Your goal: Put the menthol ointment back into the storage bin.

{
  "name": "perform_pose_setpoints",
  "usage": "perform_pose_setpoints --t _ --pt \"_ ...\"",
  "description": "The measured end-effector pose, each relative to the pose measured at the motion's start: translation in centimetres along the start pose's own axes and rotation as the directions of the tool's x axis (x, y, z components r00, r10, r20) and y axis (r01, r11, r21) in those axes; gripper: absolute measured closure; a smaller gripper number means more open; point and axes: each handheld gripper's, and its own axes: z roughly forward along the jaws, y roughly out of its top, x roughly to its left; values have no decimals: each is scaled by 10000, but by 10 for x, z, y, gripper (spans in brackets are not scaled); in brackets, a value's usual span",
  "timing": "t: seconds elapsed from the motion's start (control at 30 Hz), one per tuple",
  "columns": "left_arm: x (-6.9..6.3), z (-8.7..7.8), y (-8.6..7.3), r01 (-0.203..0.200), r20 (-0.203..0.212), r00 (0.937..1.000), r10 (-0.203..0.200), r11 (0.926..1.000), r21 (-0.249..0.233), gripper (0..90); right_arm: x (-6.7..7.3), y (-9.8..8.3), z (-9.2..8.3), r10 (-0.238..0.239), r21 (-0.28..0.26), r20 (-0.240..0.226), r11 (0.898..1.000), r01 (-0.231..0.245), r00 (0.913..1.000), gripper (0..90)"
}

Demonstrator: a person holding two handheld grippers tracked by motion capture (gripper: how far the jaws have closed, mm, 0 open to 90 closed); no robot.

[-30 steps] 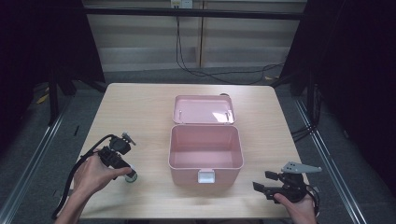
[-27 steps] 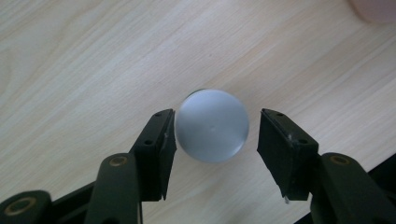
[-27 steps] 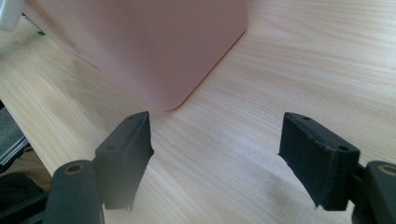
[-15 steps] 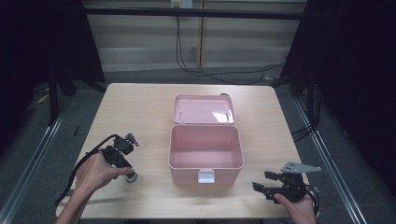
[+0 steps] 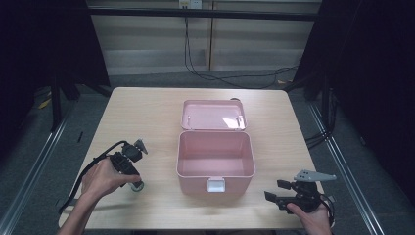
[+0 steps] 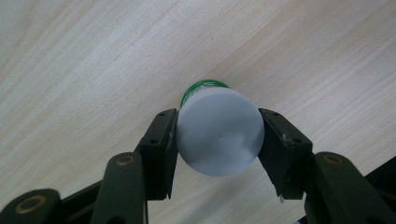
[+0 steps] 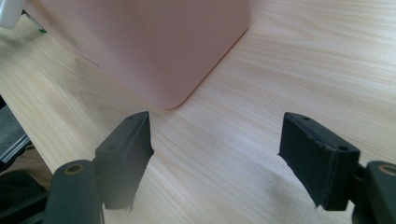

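- At the left of the light wooden tabletop (image 5: 147,112), the person's left hand (image 5: 100,177) holds the left gripper (image 5: 134,183) pointing down at a small round bottle with a pale grey lid and a green band (image 6: 219,130).
- The bottle stands upright on the tabletop, near the front left edge and well left of the box.
- In the left gripper view the two black jaws have just been closing and now pinch the bottle's lid from both sides, with the pads touching it.
- In the middle stands an open pink plastic box with rounded corners (image 5: 216,164); its hinged pink lid (image 5: 214,115) lies flat behind it, and a white latch (image 5: 217,184) hangs on its front wall.
- At the front right, the right hand (image 5: 313,218) holds the right gripper (image 5: 275,191) low over the tabletop, apart from the box.
- In the right gripper view its jaws stand spread wide with bare wood between them and a corner of the pink box just ahead.
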Motion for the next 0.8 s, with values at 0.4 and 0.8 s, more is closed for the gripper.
perform_pose_setpoints --t 0.4,0.8 --pt "2 -1 0 -116 45 9999 115 9998 151 509 0 0 0 10 32 -3 10000 -10 10000 251" --pt "2 -12 -8 -765 212 9968 767 9970 -120 510 0 0 0 15 31 -7 10000 -15 10000 251"
